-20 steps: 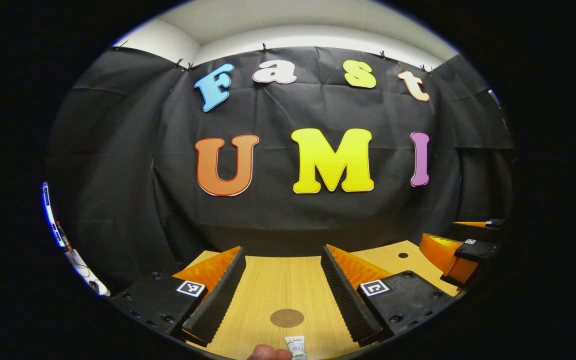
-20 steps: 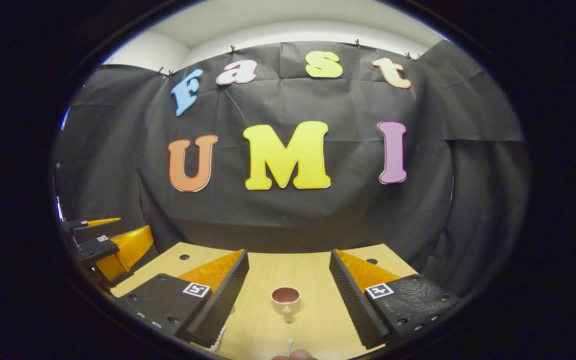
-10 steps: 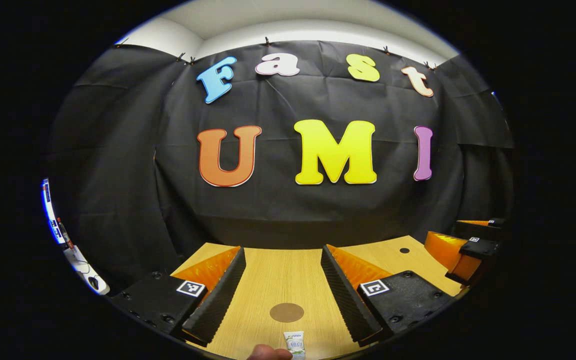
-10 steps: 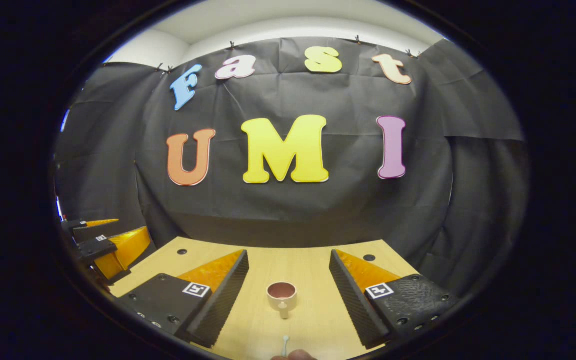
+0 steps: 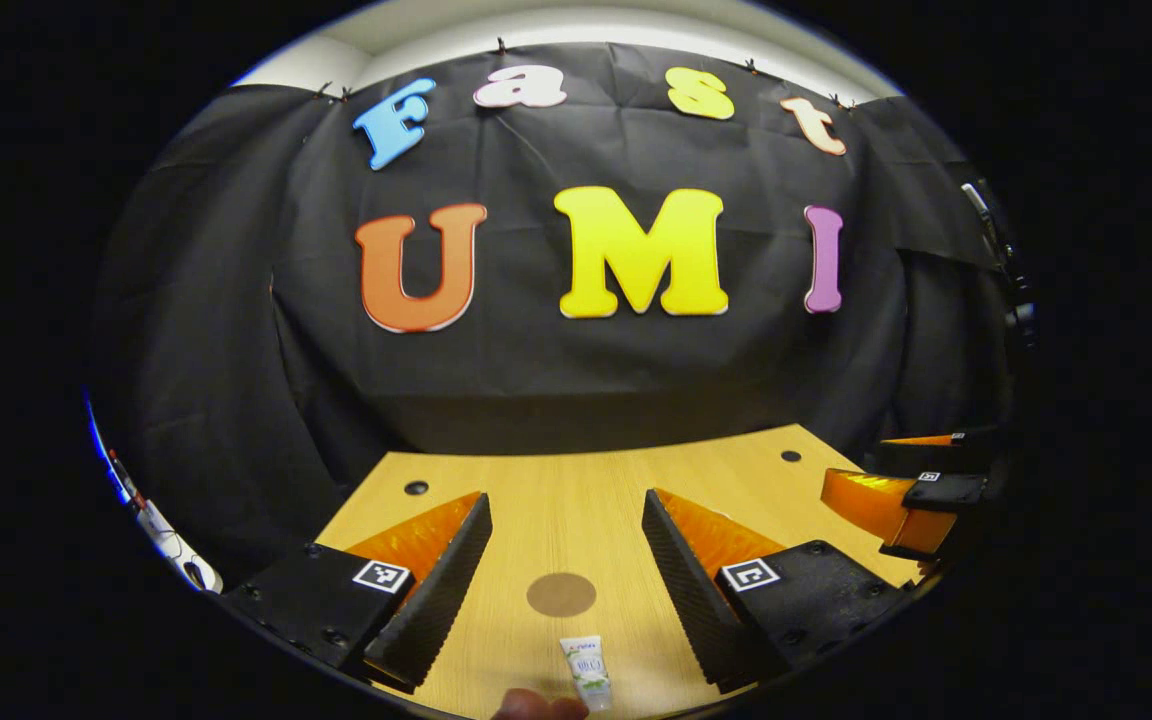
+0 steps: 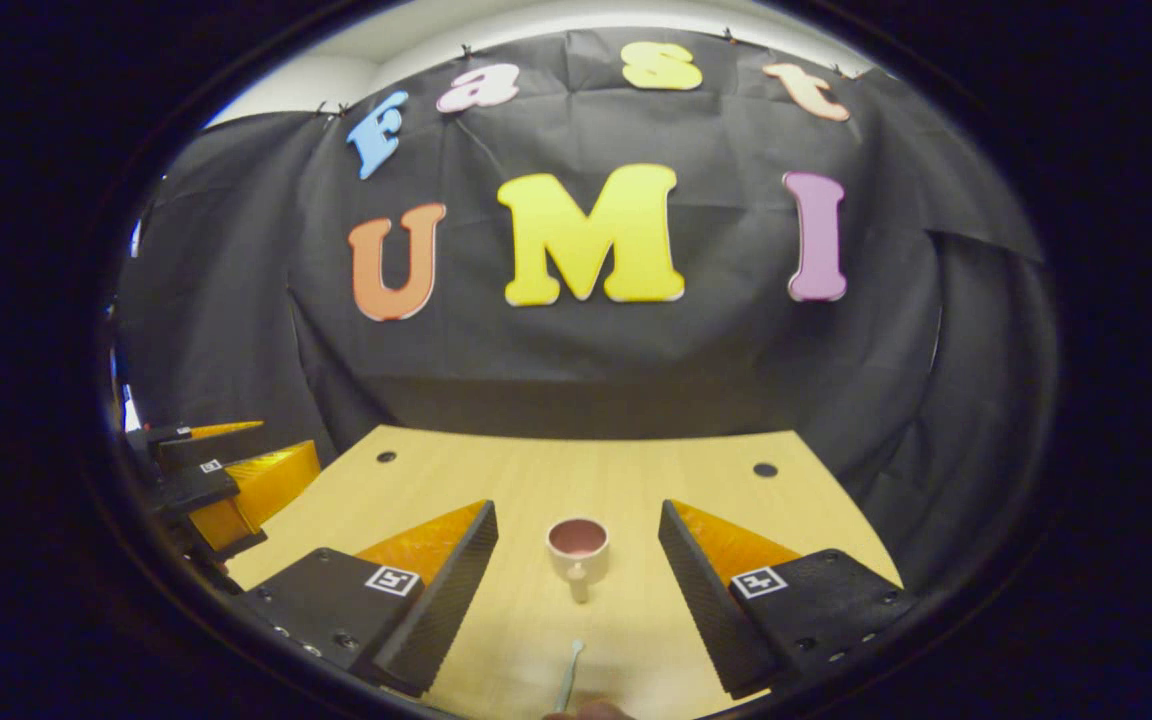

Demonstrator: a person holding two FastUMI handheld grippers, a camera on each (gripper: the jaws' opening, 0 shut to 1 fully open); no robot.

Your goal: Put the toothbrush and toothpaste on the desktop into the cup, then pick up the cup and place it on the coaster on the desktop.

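Left gripper view: toothpaste (image 5: 586, 672) lies at desktop (image 5: 576, 500) near edge, coaster (image 5: 561, 594) bare, cup (image 6: 577, 547) mid-desk holding neither item, toothbrush (image 6: 568, 682) flat; both grippers (image 5: 564, 570) (image 6: 576, 575) spread empty—loading's pending, next needs jaws straddling one.

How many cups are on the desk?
1. The cup stands on the desk, ahead of the right claw and beyond the toothbrush.

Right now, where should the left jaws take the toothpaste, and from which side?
Probably across the tube body of the toothpaste, coming down from above. It lies flat on the desktop, lengthwise between the open left gripper jaws, near the coaster.
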